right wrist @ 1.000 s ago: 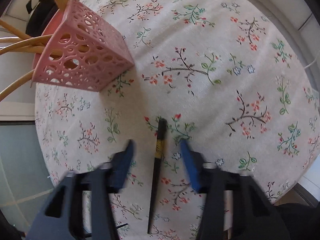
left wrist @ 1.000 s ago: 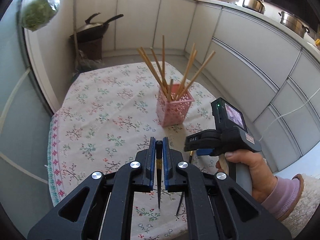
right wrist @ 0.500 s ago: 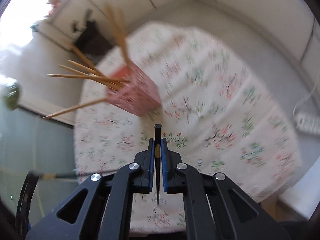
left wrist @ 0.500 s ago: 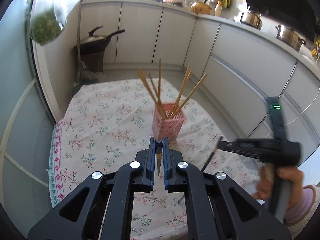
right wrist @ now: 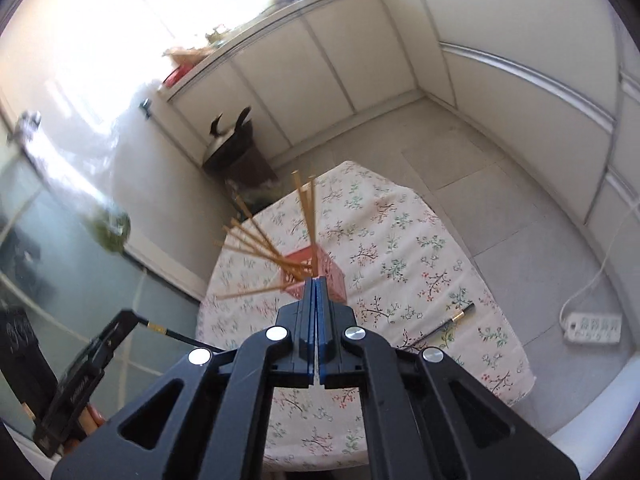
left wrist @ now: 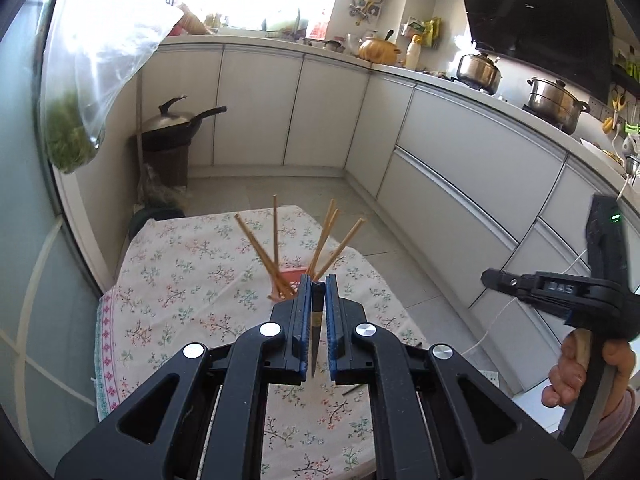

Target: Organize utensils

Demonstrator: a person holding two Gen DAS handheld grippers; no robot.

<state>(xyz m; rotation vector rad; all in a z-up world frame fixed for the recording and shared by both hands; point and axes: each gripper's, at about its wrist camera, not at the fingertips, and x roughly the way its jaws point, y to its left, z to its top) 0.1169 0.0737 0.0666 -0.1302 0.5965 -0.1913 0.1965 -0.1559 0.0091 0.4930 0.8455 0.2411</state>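
Note:
My left gripper [left wrist: 317, 280] is shut on a black chopstick [left wrist: 316, 320] and holds it high above the table; it also shows in the right wrist view [right wrist: 160, 330]. A pink perforated holder [right wrist: 320, 276] with several wooden chopsticks [left wrist: 276, 236] stands mid-table. My right gripper [right wrist: 317, 280] is shut with nothing visible between its pads, raised above the holder. It shows from the side in the left wrist view [left wrist: 490, 280]. A second black chopstick [right wrist: 444, 326] lies on the floral tablecloth [right wrist: 400, 240] to the right.
White kitchen cabinets [left wrist: 460, 160] run behind and to the right, with pots [left wrist: 554, 100] on the counter. A wok on a dark stand [left wrist: 172, 132] is beyond the table's far end. A power strip [right wrist: 592, 326] lies on the floor. A bag of greens [left wrist: 72, 136] hangs left.
Both grippers have risen well above the table. The right gripper closed on a black chopstick half a second ago; now its pads show nothing and a black chopstick lies on the cloth.

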